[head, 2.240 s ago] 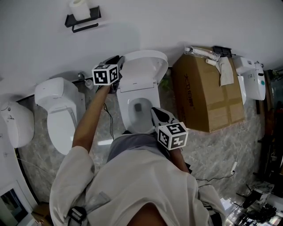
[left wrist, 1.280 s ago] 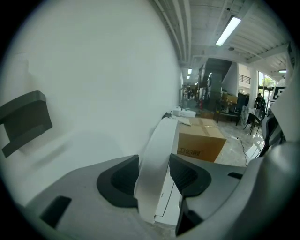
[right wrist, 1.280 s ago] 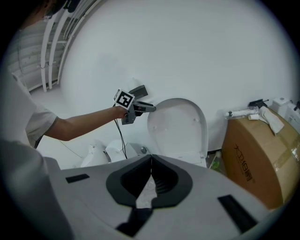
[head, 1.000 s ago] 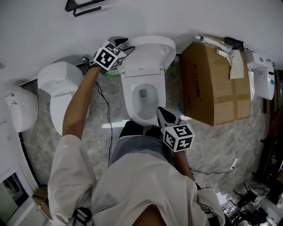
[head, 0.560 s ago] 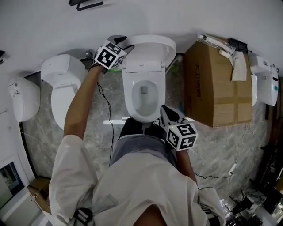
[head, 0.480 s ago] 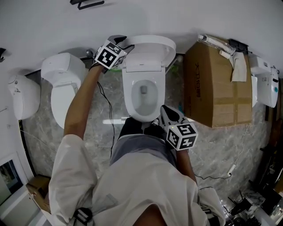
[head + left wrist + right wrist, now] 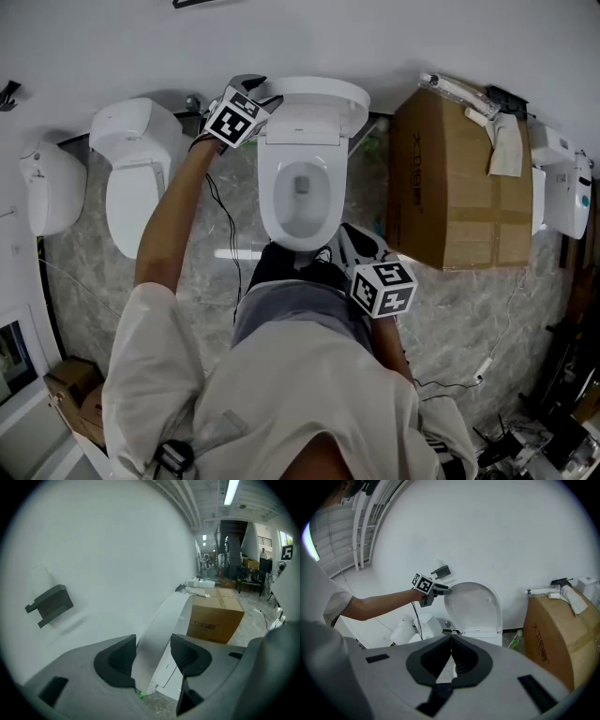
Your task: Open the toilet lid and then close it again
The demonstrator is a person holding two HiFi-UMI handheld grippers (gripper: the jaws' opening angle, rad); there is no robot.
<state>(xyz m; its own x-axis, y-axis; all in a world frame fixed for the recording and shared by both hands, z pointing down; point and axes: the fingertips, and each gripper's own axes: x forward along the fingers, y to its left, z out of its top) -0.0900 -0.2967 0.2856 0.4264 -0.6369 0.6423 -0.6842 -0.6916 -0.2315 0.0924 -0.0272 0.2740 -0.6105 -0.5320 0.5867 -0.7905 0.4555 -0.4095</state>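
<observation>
The white plastic toilet lid (image 7: 323, 94) stands raised against the plain white wall (image 7: 394, 37), behind the white ceramic toilet bowl (image 7: 298, 202). At the bowl's back left, the left gripper (image 7: 152, 656) has the lid's edge between its opening jaws; the pads seem to touch it. Near the bowl's front rim, the right gripper (image 7: 451, 657) is clenched on nothing.

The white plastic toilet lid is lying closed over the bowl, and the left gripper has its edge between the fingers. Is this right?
Not quite: the white plastic toilet lid stands raised, as the right gripper view shows. The left gripper does have its edge between its opening fingers.
</observation>
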